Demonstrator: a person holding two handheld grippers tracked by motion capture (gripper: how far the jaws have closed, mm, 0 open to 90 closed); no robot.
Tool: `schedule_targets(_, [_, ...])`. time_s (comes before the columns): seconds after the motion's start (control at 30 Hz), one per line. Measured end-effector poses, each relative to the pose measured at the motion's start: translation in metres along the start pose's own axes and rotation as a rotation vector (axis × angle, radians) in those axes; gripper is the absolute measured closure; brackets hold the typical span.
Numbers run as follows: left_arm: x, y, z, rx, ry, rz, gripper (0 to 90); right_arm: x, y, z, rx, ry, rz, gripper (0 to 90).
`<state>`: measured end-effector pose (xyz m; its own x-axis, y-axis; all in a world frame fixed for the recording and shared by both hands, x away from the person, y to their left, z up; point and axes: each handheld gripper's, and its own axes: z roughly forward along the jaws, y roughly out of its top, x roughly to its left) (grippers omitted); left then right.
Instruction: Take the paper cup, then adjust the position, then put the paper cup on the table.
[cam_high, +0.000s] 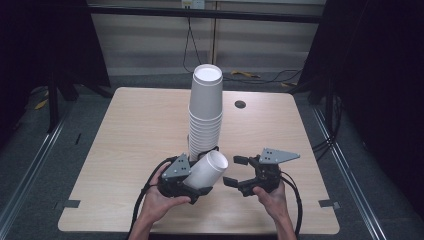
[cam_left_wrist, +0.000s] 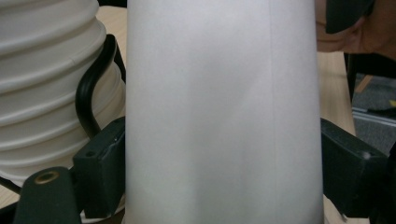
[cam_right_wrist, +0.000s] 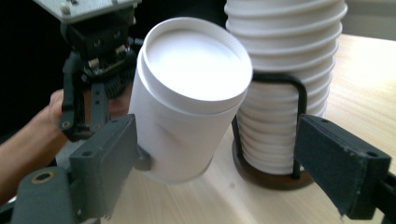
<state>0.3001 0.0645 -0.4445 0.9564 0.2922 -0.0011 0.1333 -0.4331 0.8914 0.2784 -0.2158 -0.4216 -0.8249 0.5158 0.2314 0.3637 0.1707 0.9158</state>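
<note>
Near the front edge of the light wooden table (cam_high: 125, 150), the left gripper (cam_high: 192, 182) holds a single white paper cup (cam_high: 207, 170), its jaws closed in on the cup's sides. In the left gripper view the cup's wall (cam_left_wrist: 219, 116) stands between the two black jaws, which press against it on either side. The cup is tilted, its closed bottom pointing up and towards the right gripper (cam_high: 237, 172), and in the right gripper view its lower edge seems to rest on the table. Just behind it rises a tall stack of white cups (cam_high: 205, 115), upside down, standing on a dark round base (cam_right_wrist: 275, 179) with a black wire holder (cam_right_wrist: 280, 121). The held cup (cam_right_wrist: 187, 107) lies just beside this stack. The right gripper's jaws stand wide apart with nothing between the pads, facing the cup from close by. Both hands grasp their grippers from below.
</note>
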Motion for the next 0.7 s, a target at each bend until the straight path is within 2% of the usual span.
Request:
schedule_targets(0.03, [0.000,0.001,0.000,0.022,-0.002,0.013,15.6,0.000,-0.001,0.000,0.009,0.001,-0.005,13.9])
schedule_targets(0.1, [0.001,0.001,0.001,0.038,-0.007,0.019,15.6,0.000,-0.002,-0.001,0.031,-0.014,-0.011,13.9])
schedule_targets(0.27, [0.001,0.002,0.005,0.092,-0.011,0.035,15.6,-0.002,-0.004,-0.003,0.072,-0.012,-0.021,13.9])
schedule_targets(0.4, [0.002,0.001,0.010,0.111,-0.014,0.028,15.6,-0.004,-0.006,-0.001,0.125,-0.007,-0.027,13.9])
schedule_targets(0.5, [0.003,0.002,0.012,0.139,-0.029,0.049,15.7,-0.006,-0.007,0.003,0.157,-0.005,-0.032,13.9])
schedule_targets(0.57, [0.002,0.004,0.013,0.178,-0.016,0.065,15.7,-0.006,-0.008,0.005,0.180,0.002,-0.039,14.0])
schedule_targets(0.6, [0.003,0.004,0.013,0.187,-0.018,0.082,15.7,-0.006,-0.008,0.006,0.194,-0.002,-0.043,14.0])
schedule_targets(0.7, [0.001,0.006,0.014,0.203,-0.018,0.089,15.7,-0.006,-0.009,0.009,0.225,0.002,-0.054,14.2])
